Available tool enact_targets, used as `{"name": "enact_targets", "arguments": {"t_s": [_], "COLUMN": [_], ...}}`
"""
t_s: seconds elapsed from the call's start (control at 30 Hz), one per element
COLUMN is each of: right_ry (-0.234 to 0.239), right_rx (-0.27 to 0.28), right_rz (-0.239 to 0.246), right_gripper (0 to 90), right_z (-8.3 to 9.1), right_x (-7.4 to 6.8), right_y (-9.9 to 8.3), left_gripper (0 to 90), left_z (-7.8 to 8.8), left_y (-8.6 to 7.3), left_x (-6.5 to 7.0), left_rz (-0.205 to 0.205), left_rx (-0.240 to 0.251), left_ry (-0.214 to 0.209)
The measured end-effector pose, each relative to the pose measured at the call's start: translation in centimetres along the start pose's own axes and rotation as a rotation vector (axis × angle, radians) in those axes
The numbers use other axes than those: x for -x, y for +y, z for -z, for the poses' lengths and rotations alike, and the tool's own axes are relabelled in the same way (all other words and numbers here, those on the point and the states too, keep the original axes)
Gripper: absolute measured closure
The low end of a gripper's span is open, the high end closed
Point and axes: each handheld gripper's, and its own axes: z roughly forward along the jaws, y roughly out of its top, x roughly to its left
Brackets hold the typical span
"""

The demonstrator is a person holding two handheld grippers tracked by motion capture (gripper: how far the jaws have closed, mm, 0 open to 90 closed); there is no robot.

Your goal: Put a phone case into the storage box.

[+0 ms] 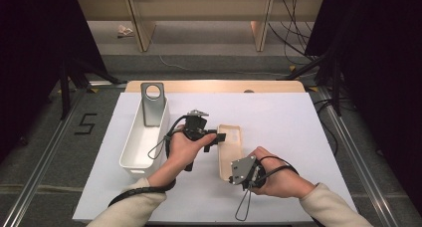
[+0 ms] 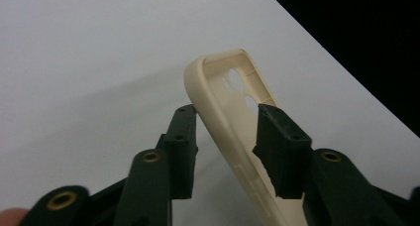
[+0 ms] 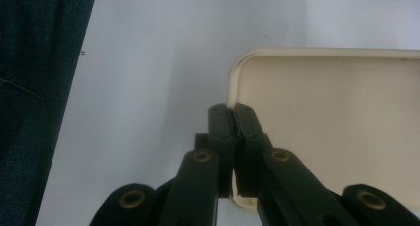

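Steadying a cream phone case [image 1: 229,151] on the white table [image 1: 278,127] with both claws.

The case lies right of the white bin [image 1: 143,140], mid-table. To seat this grip well, I judge I should centre my left gripper [image 2: 225,127] on the side wall near the camera holes, squeeze gently so the soft rim does not buckle, and hold my right hand quiet. My left gripper straddles that wall at the far end, part open: one pad touches the outer face, the other stands just apart inside, so nothing is clamped yet. My right gripper [image 3: 233,112] is clenched on the case's rim at its near corner.
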Motion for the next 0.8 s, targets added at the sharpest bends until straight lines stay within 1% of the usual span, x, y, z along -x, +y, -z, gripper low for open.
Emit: {"name": "enact_targets", "arguments": {"t_s": [0.07,0.17,0.27,0.33,0.4,0.43,0.47,0.6,0.7,0.77,0.8], "right_ry": [-0.003,0.002,0.005,-0.002,0.004,-0.005,-0.001,-0.002,-0.004,-0.014,-0.006], "right_rx": [0.003,0.002,-0.002,-0.002,-0.005,-0.002,-0.005,-0.009,-0.013,-0.010,-0.018], "right_rz": [0.000,-0.005,0.000,0.003,-0.001,-0.001,-0.009,0.000,-0.008,-0.004,-0.010], "right_gripper": [88.7,88.7,88.7,88.8,88.8,88.7,88.7,88.7,88.7,88.6,88.6], "right_z": [0.0,-0.1,-0.3,-0.5,-0.5,-0.4,-0.4,-0.5,-0.6,-0.6,-0.6], "right_x": [0.0,0.0,0.0,0.1,0.1,0.1,0.1,0.2,0.2,0.3,0.3], "right_y": [0.0,-0.1,-0.1,-0.1,-0.1,-0.1,-0.2,-0.2,-0.3,-0.3,-0.3], "left_gripper": [67.5,70.3,72.4,73.8,75.0,75.5,76.0,77.8,79.1,79.7,80.0], "left_z": [0.2,0.5,0.7,0.8,1.0,1.1,1.1,1.2,1.2,1.3,1.3], "left_y": [0.0,0.0,0.0,0.0,0.1,0.1,0.2,0.2,0.3,0.4,0.4], "left_x": [0.0,0.1,0.3,0.5,0.7,0.8,0.9,1.2,1.3,1.4,1.5], "left_rz": [0.007,0.019,0.026,0.030,0.031,0.032,0.033,0.030,0.031,0.028,0.030], "left_rx": [0.015,0.034,0.043,0.055,0.065,0.066,0.068,0.074,0.076,0.079,0.081], "left_ry": [-0.013,-0.043,-0.058,-0.061,-0.067,-0.069,-0.073,-0.077,-0.083,-0.088,-0.090]}}
